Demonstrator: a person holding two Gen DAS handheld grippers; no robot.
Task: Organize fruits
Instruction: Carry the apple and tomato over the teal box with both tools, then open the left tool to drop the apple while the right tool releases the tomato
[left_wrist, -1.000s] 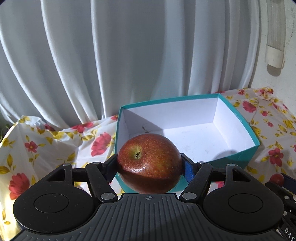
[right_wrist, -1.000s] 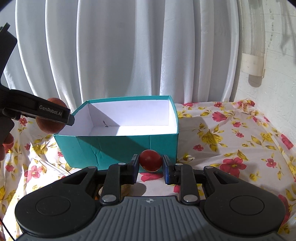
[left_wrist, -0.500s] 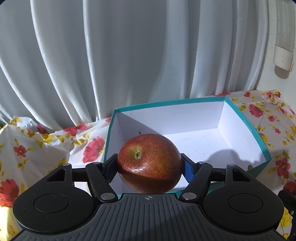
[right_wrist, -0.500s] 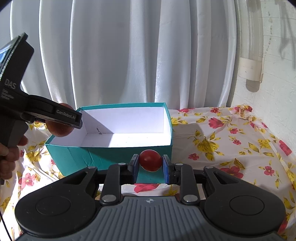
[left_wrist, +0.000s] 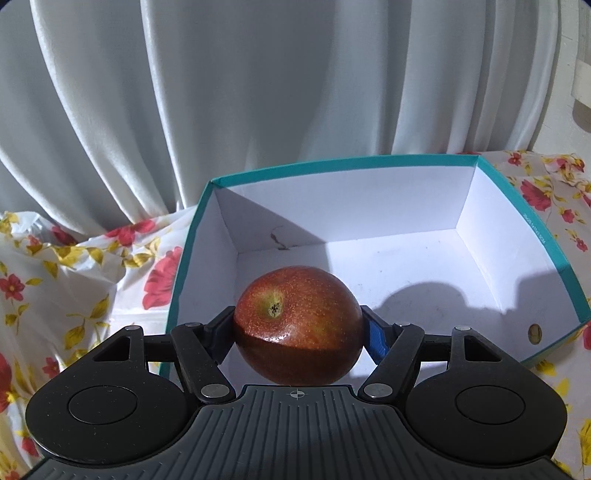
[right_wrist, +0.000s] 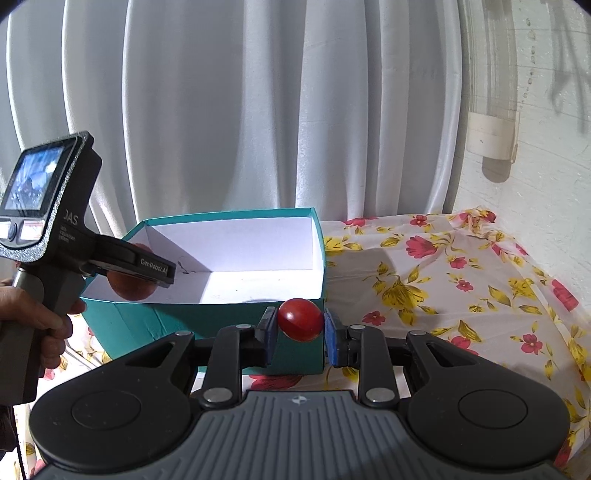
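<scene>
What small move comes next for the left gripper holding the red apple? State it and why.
Probably lower a little further, then open the jaws: the left gripper holds the round red apple over the empty white floor of the teal cardboard box, not yet resting on it.

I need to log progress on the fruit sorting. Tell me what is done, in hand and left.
Done: nothing is in the teal box yet; its white floor is bare. In hand: the left hand-held gripper holds a red apple over the box's near end, and the right hand-held gripper holds a small red fruit outside the box's front wall. Left: releasing both into the box.
</scene>
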